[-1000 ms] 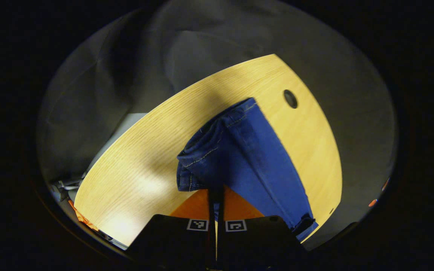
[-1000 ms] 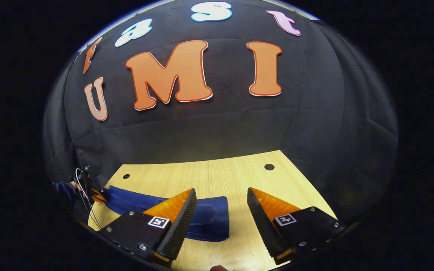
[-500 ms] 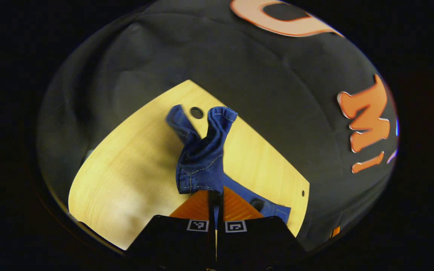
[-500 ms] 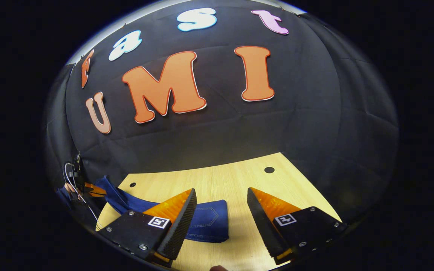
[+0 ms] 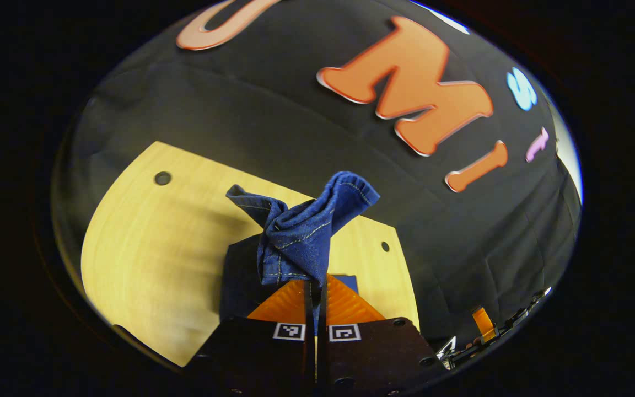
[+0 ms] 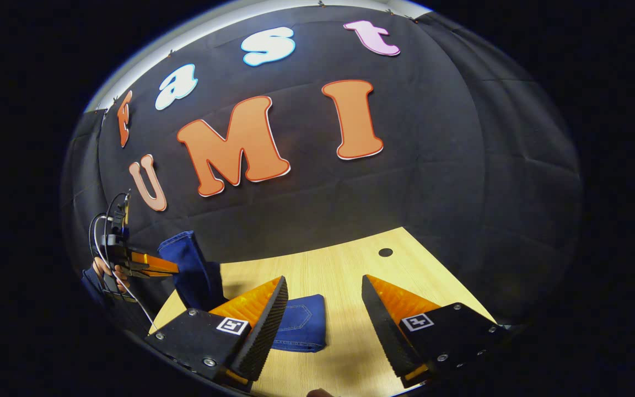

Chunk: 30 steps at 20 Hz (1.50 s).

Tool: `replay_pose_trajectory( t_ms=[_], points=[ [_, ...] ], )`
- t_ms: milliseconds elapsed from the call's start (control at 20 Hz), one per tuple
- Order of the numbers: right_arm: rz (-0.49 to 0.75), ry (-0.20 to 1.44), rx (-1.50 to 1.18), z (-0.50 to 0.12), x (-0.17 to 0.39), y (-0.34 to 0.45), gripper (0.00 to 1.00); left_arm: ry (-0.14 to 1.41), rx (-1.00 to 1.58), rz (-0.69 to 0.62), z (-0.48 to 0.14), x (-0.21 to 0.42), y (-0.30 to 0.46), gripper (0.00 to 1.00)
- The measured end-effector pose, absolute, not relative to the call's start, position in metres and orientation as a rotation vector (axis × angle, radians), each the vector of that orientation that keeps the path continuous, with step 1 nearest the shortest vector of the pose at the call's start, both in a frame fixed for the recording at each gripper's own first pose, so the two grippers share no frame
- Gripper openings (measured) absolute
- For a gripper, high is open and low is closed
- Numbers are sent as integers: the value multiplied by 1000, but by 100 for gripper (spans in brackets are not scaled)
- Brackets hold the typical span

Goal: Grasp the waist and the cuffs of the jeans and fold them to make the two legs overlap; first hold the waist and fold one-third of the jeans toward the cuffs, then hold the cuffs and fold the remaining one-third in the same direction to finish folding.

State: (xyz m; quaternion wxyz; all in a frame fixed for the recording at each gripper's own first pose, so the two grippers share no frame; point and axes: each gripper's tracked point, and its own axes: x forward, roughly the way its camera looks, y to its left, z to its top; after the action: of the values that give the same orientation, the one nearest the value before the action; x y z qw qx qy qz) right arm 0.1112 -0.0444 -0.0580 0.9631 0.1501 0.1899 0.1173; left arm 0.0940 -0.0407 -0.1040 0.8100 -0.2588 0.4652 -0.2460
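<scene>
Table (image 6: 345, 275) bare beyond jeans (image 6: 301, 325) | cuffs (image 5: 301, 237) clamped, lifted by left gripper (image 5: 316, 295) | right gripper (image 6: 323, 314) spread wide, nothing held

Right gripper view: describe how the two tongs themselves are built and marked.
The right tongs have two wedge-shaped fingers with ribbed inner faces, on black blocks with screws, each block bearing a small square black-and-white marker. The left tongs, farther off, trail looping thin cables and are held by a hand.

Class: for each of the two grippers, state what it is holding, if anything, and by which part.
The left gripper is shut on the jeans, pinching the bunched hem of the cuffs. The right gripper is open and holds nothing.
</scene>
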Motion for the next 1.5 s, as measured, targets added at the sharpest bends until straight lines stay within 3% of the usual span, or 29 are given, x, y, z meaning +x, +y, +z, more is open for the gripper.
replay_pose_trajectory(
  t_ms=[200,500,600,700,800,850,900,1150,1250,1500],
  points=[
    [230,374,317,-61,98,-65,86,1020,-431,-619,-113,64,-139,2],
    [227,377,334,-73,82,-86,86,1059,-77,-660,-183,8,-233,2],
    [221,382,339,-79,77,-94,86,1087,-25,-707,-204,-29,-264,10],
    [209,393,346,-88,72,-104,86,1079,-27,-772,-204,-54,-292,27],
    [191,401,347,-96,69,-116,86,1033,-7,-810,-190,-63,-299,53],
    [185,397,350,-98,69,-121,86,990,-1,-819,-180,-61,-299,59],
    [173,394,348,-99,69,-126,86,946,5,-823,-168,-61,-297,59],
    [160,359,294,-100,73,-132,86,670,49,-754,-103,-34,-268,89],
    [162,325,268,-94,76,-128,86,558,57,-713,-73,-29,-254,86],
    [196,200,188,-68,82,-108,86,346,34,-572,-9,-34,-205,95]
  ],
)
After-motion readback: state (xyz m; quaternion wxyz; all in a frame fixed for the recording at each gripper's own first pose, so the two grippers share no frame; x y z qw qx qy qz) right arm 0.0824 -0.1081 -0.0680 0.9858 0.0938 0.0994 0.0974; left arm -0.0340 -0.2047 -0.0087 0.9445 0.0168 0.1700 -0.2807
